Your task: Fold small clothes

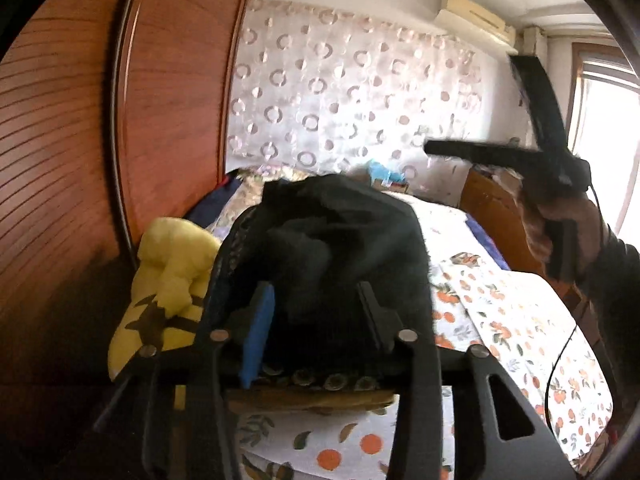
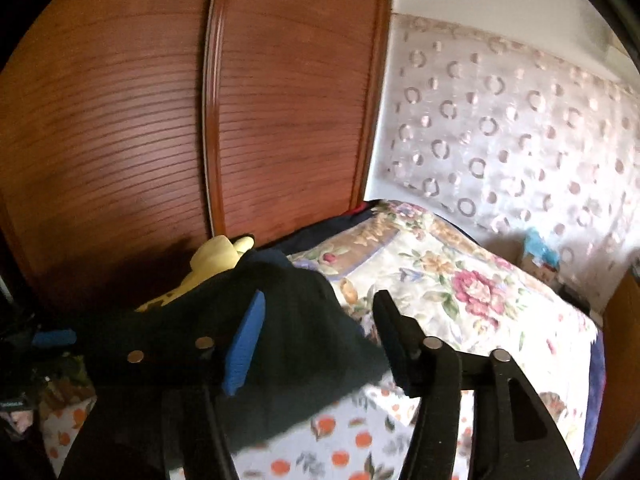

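**Black garment bundled on the bed, jaws let go**

Spread jaws of the left gripper (image 1: 316,320) flank the dark black fabric garment (image 1: 332,240), heaped at frame centre on the orange-print bed sheet (image 1: 520,320), not pinching it. Right gripper (image 2: 320,340) is likewise spread, cloth lower left. It looks bundled; tidying and the yellow plush-like garment (image 1: 172,272) likely remain.

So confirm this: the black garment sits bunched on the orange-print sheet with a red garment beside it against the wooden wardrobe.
Not red. The garment beside the black garment is yellow with dark markings, as the left wrist view shows. The rest holds: the black one sits bunched on the orange-print sheet, next to the wooden wardrobe.
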The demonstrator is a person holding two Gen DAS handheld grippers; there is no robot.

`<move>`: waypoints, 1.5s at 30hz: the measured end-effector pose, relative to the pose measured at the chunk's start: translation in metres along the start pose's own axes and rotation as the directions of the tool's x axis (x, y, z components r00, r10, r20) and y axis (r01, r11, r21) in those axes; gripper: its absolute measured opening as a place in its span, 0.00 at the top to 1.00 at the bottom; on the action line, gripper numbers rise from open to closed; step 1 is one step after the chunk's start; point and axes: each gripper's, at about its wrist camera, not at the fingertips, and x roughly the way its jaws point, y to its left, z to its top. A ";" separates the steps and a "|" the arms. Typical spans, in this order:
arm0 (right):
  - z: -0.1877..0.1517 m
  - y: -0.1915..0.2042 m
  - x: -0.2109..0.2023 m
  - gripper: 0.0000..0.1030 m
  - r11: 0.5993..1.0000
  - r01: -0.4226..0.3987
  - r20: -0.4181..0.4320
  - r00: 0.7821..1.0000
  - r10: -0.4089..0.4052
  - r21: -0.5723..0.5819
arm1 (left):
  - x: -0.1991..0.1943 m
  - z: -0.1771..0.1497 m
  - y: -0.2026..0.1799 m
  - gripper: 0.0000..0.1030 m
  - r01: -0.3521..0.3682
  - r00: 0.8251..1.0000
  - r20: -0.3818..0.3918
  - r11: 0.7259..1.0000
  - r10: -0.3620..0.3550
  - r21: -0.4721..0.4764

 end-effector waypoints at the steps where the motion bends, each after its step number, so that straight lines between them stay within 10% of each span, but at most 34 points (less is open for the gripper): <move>1: -0.008 0.001 -0.011 0.40 1.000 0.003 0.007 1.000 -0.003 0.013 | -0.002 0.001 -0.005 0.56 0.006 1.000 0.002 1.000 -0.006 0.011; 5: -0.043 0.009 -0.036 0.35 0.997 0.034 0.010 0.999 -0.035 0.067 | -0.009 0.002 -0.029 0.22 0.024 0.999 0.022 0.998 -0.025 0.055; 19: -0.128 0.045 -0.141 0.20 0.940 0.223 -0.003 0.973 -0.230 0.259 | -0.016 -0.012 -0.107 0.17 0.096 0.995 -0.004 0.980 -0.097 0.177; 45: -0.157 0.147 -0.262 0.20 0.827 0.374 0.075 0.894 -0.442 0.421 | -0.069 -0.012 -0.192 0.17 0.081 0.993 0.070 0.971 -0.099 0.225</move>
